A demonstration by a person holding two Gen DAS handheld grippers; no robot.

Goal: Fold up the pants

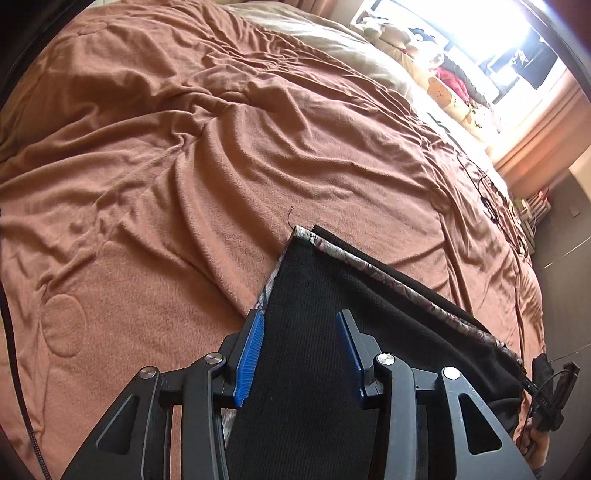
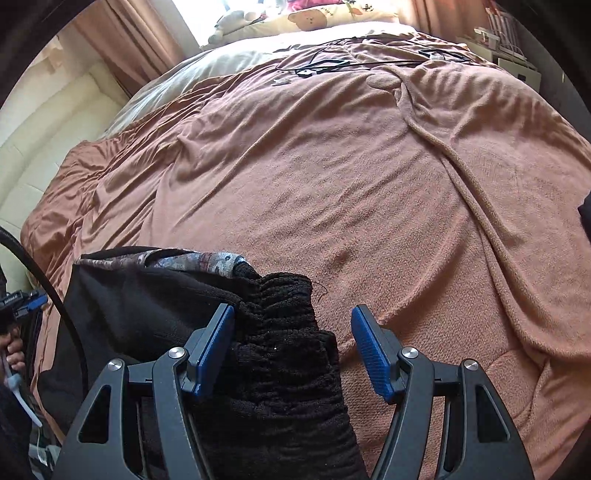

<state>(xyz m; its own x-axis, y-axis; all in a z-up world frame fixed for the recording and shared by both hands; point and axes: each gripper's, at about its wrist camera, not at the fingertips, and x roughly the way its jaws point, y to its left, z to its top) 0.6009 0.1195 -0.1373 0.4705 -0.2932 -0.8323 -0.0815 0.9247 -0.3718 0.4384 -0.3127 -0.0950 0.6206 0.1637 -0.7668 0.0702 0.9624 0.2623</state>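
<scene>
The black pants [image 1: 369, 295] lie flat on the brown blanket, with a grey-pink patterned layer showing along their edges. My left gripper [image 1: 301, 350] hovers over one end near a corner, open, with its blue pads apart and the cloth running beneath both fingers. In the right wrist view the gathered black waistband [image 2: 284, 306] sits under my right gripper [image 2: 295, 350], also open. The cloth reaches its left pad, while bare blanket shows beside the right pad. Each view catches the other gripper at its edge: right gripper [image 1: 554, 391], left gripper [image 2: 22, 302].
The brown blanket [image 1: 166, 166] covers a wide bed and is wrinkled. Black cables [image 2: 332, 64] lie near the head of the bed, by pillows and soft toys [image 2: 306, 16] under a bright window. A cream padded wall [image 2: 44, 140] runs along the bed's left side. A hand [image 2: 14, 350] shows low left.
</scene>
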